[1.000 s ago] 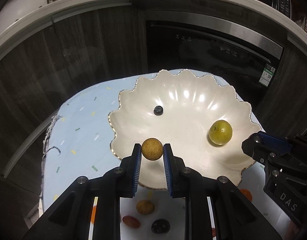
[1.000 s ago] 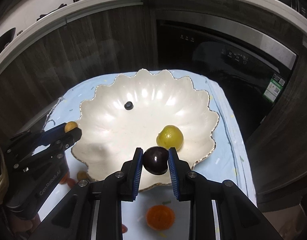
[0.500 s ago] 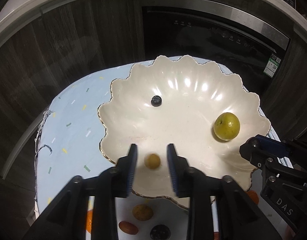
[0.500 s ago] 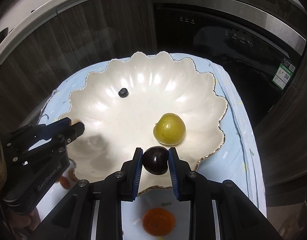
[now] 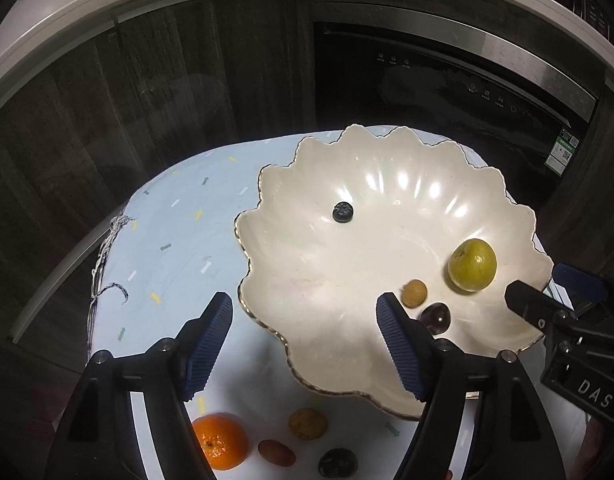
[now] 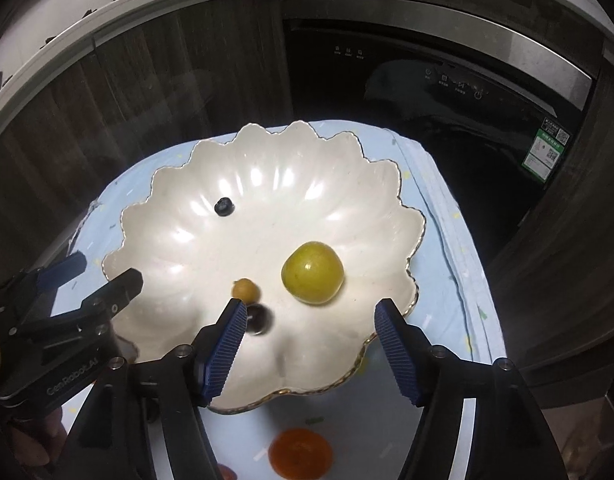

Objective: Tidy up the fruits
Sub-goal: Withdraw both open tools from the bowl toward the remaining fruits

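A white scalloped bowl (image 5: 387,208) (image 6: 267,184) sits on a pale blue cloth. In it lie a blueberry (image 5: 342,212) (image 6: 224,206), a green-yellow fruit (image 5: 472,265) (image 6: 312,272), a small tan fruit (image 5: 413,293) (image 6: 246,290) and a dark grape (image 5: 435,318) (image 6: 258,319). My left gripper (image 5: 305,350) is open and empty over the bowl's near left rim. My right gripper (image 6: 309,350) is open and empty over the bowl's near right part. Each gripper shows in the other's view, the right one (image 5: 547,312) and the left one (image 6: 95,284).
On the cloth in front of the bowl lie an orange (image 5: 219,442) (image 6: 300,456), a tan fruit (image 5: 307,423), a reddish fruit (image 5: 276,452) and a dark fruit (image 5: 337,463). Dark cabinets and a black appliance (image 5: 447,80) stand behind the table.
Both grippers have opened wide. The tan fruit left the left gripper and rolled right in the bowl. The dark grape dropped from the right gripper into the bowl beside it.
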### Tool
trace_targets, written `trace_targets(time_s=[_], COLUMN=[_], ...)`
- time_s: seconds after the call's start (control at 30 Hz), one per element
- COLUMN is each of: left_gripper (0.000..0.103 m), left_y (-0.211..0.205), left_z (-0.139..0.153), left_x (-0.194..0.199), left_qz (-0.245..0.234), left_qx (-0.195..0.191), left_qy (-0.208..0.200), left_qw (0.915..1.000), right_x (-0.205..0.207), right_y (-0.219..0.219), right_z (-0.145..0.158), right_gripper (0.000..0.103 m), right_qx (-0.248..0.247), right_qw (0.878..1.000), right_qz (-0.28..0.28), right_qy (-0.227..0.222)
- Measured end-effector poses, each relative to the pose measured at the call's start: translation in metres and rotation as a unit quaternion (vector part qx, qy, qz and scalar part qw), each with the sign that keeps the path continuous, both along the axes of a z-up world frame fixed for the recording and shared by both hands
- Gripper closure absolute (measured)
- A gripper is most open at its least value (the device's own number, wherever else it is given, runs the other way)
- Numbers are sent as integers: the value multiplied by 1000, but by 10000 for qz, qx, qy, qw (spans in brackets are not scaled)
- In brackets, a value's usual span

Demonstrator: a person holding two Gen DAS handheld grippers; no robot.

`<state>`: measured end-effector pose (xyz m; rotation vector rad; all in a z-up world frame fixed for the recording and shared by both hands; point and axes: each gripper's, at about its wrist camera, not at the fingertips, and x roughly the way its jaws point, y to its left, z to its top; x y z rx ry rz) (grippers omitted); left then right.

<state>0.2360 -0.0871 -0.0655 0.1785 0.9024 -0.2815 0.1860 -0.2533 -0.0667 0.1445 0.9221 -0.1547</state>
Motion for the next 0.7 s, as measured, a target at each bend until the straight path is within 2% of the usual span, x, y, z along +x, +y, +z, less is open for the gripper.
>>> trace_targets(time_s=[0.7], left_gripper=[27], left_y=[18], left_z=[12], left_x=[-18], left_qz=[59], left_qx=[-141], left_qy=[-73], left_qw=[9999], right_x=[-10], right_y=[11], right_z=[14], right_gripper=[35], right_qx=[-156], right_qw=[9998], right_qz=[23], right_qy=[-134])
